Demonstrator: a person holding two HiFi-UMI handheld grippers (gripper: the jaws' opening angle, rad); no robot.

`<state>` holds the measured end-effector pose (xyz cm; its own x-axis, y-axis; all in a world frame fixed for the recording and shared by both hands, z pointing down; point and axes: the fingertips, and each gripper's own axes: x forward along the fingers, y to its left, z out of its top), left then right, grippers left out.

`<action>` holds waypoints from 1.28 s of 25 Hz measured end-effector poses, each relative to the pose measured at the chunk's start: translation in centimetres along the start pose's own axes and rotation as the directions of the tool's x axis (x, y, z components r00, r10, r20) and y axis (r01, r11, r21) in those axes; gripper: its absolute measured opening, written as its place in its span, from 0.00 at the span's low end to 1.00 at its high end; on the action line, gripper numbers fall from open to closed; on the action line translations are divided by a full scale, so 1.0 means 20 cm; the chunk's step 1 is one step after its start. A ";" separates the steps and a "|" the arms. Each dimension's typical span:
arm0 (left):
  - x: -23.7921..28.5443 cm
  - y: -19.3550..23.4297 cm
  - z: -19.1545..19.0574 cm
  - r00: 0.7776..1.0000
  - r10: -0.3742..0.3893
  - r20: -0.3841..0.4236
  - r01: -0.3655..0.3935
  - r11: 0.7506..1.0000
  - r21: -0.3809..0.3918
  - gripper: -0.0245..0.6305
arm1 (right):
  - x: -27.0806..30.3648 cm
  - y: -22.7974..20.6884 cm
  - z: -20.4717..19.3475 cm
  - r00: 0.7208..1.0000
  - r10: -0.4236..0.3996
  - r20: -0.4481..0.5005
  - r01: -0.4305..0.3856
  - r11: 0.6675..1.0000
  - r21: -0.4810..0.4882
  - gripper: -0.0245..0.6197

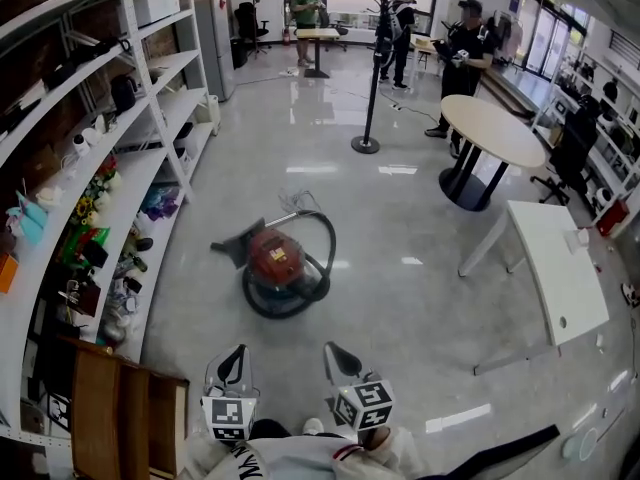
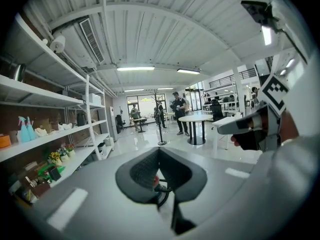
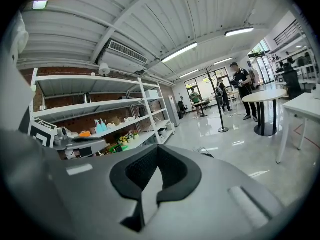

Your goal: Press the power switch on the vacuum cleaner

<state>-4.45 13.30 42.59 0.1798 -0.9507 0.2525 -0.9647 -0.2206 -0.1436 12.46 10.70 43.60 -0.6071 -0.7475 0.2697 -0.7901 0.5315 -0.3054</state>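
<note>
Ahead, one red vacuum cleaner on floor, left gripper, right gripper (two, both pressed together, empty)

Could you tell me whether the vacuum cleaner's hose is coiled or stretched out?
Coiled: the dark hose curves in a loop round the red vacuum cleaner.

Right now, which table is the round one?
The beige table with the black base, beyond the white table. The white table is rectangular with slanted legs, and the small table far back looks squarish.
</note>
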 end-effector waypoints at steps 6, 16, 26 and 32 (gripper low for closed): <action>0.02 0.01 0.03 1.000 0.022 0.008 -0.022 1.000 0.015 0.04 | 0.01 -0.03 0.01 1.000 0.013 0.013 -0.013 1.000 0.007 0.04; 0.18 -0.03 0.04 1.000 -0.020 -0.003 0.020 1.000 0.001 0.04 | 0.07 -0.14 0.03 1.000 -0.015 -0.003 0.015 1.000 0.005 0.04; 0.43 0.07 0.03 0.999 -0.049 -0.019 0.049 0.999 -0.022 0.04 | 0.27 -0.24 0.08 0.998 -0.052 -0.033 0.052 0.999 0.009 0.04; 0.59 0.20 0.03 0.998 -0.056 -0.039 0.054 0.998 -0.041 0.04 | 0.46 -0.25 0.12 0.997 -0.053 -0.063 0.053 0.998 0.014 0.04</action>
<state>-6.13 1.11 44.47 0.2260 -0.9278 0.2969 -0.9605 -0.2630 -0.0907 11.02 0.18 45.38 -0.5689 -0.7478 0.3423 -0.8202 0.4852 -0.3030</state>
